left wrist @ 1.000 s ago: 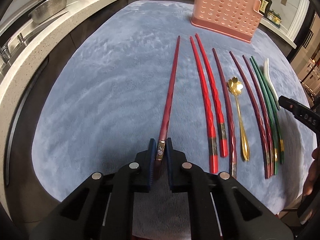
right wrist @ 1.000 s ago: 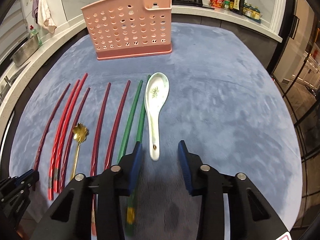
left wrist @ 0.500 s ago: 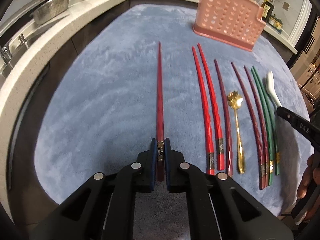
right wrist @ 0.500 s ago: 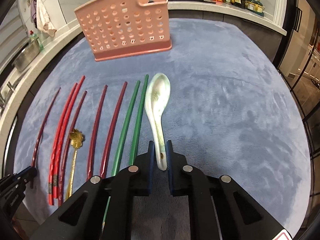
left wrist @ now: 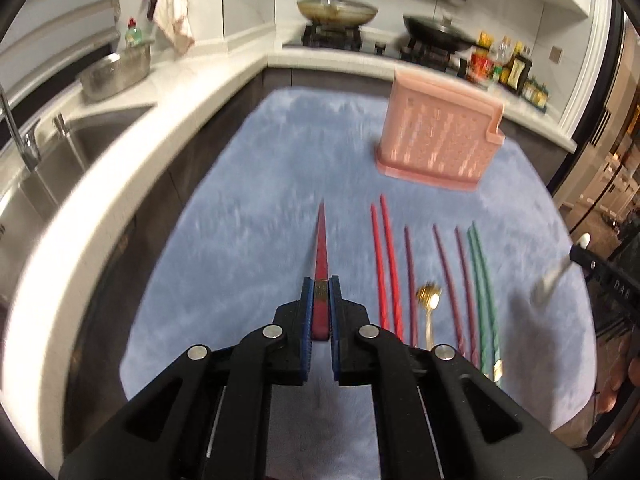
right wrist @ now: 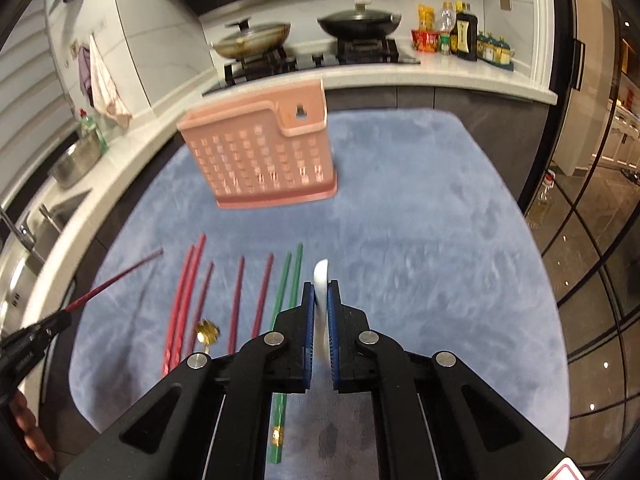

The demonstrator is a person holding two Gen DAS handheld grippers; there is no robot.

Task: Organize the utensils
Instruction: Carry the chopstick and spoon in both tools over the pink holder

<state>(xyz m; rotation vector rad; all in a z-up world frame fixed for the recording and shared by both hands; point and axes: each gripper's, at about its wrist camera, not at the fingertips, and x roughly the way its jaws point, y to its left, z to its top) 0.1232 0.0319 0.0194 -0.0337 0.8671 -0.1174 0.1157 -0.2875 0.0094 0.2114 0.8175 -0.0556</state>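
Note:
My left gripper [left wrist: 321,285] is shut on a dark red chopstick [left wrist: 321,246] and holds it lifted above the blue mat, tip pointing forward; it also shows in the right wrist view [right wrist: 116,278]. My right gripper [right wrist: 320,289] is shut on a white ceramic spoon [right wrist: 320,280], lifted and seen edge-on. The pink perforated utensil holder [left wrist: 438,146] [right wrist: 260,156] stands upright at the far side of the mat. Red chopsticks [left wrist: 386,264], dark red chopsticks [left wrist: 450,280], green chopsticks [left wrist: 482,284] and a gold spoon [left wrist: 429,304] lie in a row on the mat.
The blue mat [right wrist: 420,240] covers the table. A white counter with a sink [left wrist: 52,168] runs along the left. A stove with pans [right wrist: 304,40] and bottles [right wrist: 464,36] stand at the back. A glass door [right wrist: 592,200] is on the right.
Both grippers have risen and tilted up from the mat. The left one lifted the dark red chopstick; the right one lifted the white spoon it closed on.

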